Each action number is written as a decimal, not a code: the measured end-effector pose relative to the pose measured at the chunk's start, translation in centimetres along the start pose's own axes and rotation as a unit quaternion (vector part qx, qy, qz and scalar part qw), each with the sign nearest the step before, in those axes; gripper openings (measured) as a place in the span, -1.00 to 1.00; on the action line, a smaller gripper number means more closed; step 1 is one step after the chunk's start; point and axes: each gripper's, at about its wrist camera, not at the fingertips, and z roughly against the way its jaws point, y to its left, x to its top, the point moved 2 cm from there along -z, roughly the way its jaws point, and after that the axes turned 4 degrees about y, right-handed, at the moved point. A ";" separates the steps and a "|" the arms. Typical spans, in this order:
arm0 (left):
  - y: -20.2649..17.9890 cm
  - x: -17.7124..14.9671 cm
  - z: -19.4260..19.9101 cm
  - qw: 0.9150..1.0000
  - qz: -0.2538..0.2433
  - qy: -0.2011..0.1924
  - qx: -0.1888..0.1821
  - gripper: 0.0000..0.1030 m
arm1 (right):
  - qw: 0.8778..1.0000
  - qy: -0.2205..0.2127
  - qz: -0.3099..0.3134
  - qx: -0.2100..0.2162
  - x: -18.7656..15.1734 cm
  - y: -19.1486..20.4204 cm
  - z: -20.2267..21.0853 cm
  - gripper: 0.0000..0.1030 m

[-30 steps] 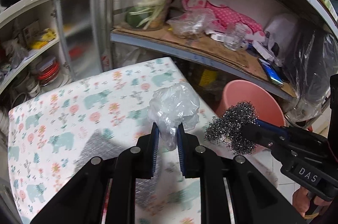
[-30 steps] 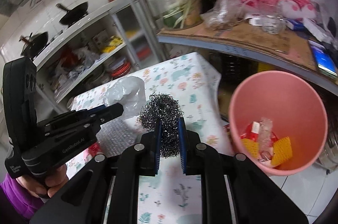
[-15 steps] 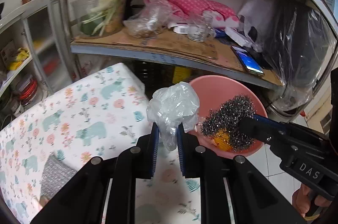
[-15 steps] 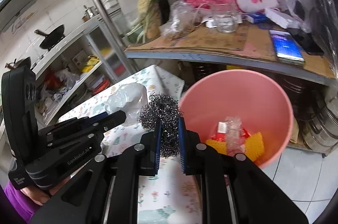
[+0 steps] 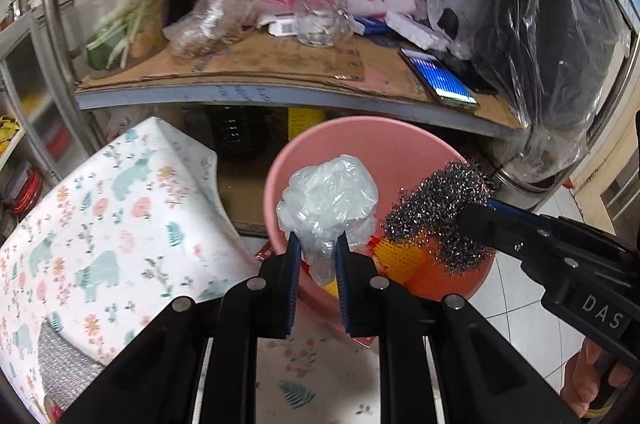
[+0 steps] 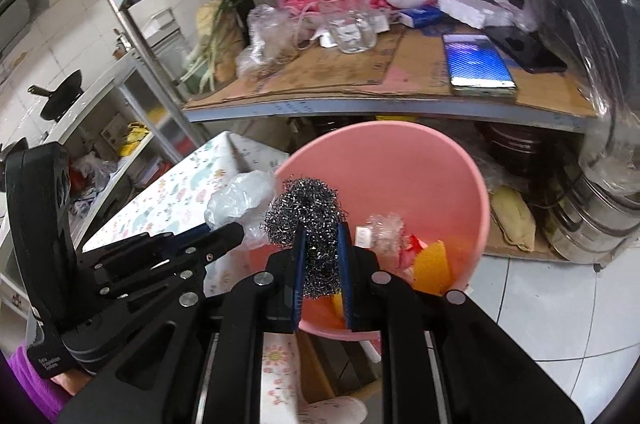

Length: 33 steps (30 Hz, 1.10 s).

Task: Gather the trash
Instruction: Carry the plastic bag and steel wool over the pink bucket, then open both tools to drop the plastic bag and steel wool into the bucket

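Here, both hand-held grippers are hanging over the pink plastic bin, the landmark for every position below. The left gripper is clamping a crumpled clear plastic bag between its blue pads; in the left wrist view the bag is sitting in front of the bin's mouth, toward its near rim. The right gripper is squeezing a steel-wool scourer just beside the bag, likewise in front of the bin's opening. Inside the bin, a yellow sponge and a clear wrapper are already lying at the bottom. The floral-covered table is standing just beside the bin, at its left in both views, and the cardboard-lined shelf is running behind and above it.

Judged step: delivery of two pieces of trash to the bin, with release not yet made. The next move is calling for both sets of jaws to part while centred over the opening; the light bag may cling to a pad or drift toward the rim.
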 end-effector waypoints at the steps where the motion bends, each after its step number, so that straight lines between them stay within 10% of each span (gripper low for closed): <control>1: -0.3 0.1 -0.4 1.000 -0.004 0.003 0.000 -0.69 | 1.000 0.001 -0.003 -0.003 0.0 -0.4 -0.2 -0.70; 23: -2.7 -0.8 -6.7 0.998 -0.034 0.059 -0.008 -0.67 | 0.997 0.045 -0.027 -0.055 -0.6 -4.1 -3.7 -0.67; 33: -2.7 -0.3 -6.6 0.998 -0.025 0.058 -0.009 -0.30 | 0.996 0.053 -0.034 -0.064 -0.5 -4.7 -4.1 -0.50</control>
